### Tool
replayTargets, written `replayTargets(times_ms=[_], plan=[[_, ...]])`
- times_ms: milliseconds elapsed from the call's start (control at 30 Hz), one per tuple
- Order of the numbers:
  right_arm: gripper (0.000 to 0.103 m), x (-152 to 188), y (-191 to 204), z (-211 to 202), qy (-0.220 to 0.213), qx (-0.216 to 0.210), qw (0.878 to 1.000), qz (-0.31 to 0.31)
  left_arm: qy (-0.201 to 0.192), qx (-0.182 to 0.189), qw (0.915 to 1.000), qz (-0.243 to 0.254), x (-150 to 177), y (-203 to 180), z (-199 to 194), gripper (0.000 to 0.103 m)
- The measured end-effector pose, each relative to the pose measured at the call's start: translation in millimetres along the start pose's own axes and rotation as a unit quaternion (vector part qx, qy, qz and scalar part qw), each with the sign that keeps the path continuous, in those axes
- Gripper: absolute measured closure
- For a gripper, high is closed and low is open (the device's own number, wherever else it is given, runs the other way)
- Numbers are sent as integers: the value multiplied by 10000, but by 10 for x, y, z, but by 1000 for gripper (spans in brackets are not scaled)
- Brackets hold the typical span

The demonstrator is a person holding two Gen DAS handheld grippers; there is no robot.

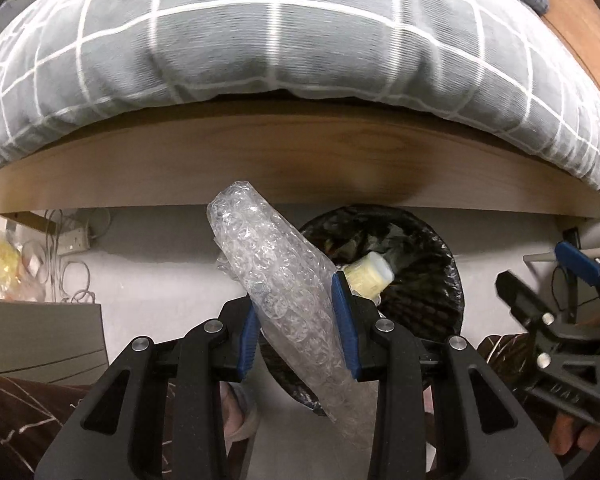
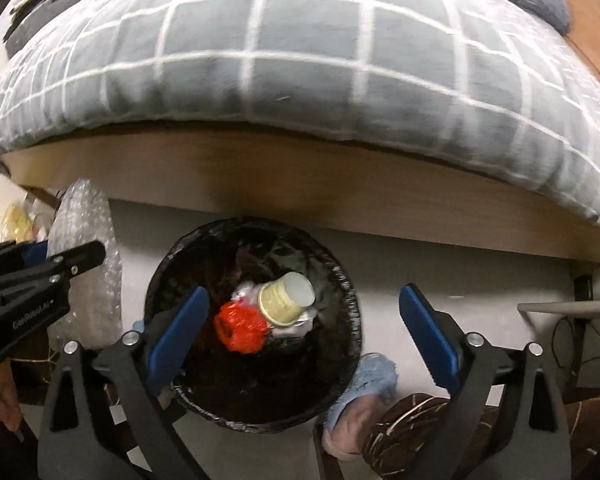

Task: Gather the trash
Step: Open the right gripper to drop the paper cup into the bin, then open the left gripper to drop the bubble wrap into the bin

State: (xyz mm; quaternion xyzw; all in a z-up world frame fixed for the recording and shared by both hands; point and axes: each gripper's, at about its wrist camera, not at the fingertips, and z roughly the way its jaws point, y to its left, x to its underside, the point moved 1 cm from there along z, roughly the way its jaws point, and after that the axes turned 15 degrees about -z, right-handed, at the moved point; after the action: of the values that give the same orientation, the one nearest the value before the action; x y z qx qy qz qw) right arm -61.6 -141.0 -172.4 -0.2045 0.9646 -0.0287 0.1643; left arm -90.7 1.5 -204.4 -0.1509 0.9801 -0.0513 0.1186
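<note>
My left gripper [image 1: 296,320] is shut on a roll of clear bubble wrap [image 1: 276,276] and holds it up beside the bin's left rim; it also shows in the right wrist view [image 2: 86,264]. The black-lined trash bin [image 2: 352,312] stands on the floor by the bed. In it lie a pale yellow paper cup [image 2: 286,298], a red crumpled net [image 2: 240,326] and white scraps. My right gripper [image 2: 304,328] is open and empty above the bin. The cup [image 1: 370,274] and the bin [image 1: 440,276] show in the left wrist view too, and the right gripper [image 1: 540,280] at its right edge.
A wooden bed frame [image 2: 300,184] with a grey checked duvet [image 2: 300,60] runs right behind the bin. The person's slippered foot [image 2: 360,392] is at the bin's front right. A power strip with cables [image 1: 74,240] and a grey box [image 1: 40,336] lie to the left.
</note>
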Motion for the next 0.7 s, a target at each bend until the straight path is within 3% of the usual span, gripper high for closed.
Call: replayTargets(times_ms=[467,700], plan=[[8,270,-598,-227,-88,349,9972,653,55,85,9991,406,175,-494,46,69],[8,318,-704,-261,-112,404,9959,799,9,65,9986,519,207,-611,65,66]])
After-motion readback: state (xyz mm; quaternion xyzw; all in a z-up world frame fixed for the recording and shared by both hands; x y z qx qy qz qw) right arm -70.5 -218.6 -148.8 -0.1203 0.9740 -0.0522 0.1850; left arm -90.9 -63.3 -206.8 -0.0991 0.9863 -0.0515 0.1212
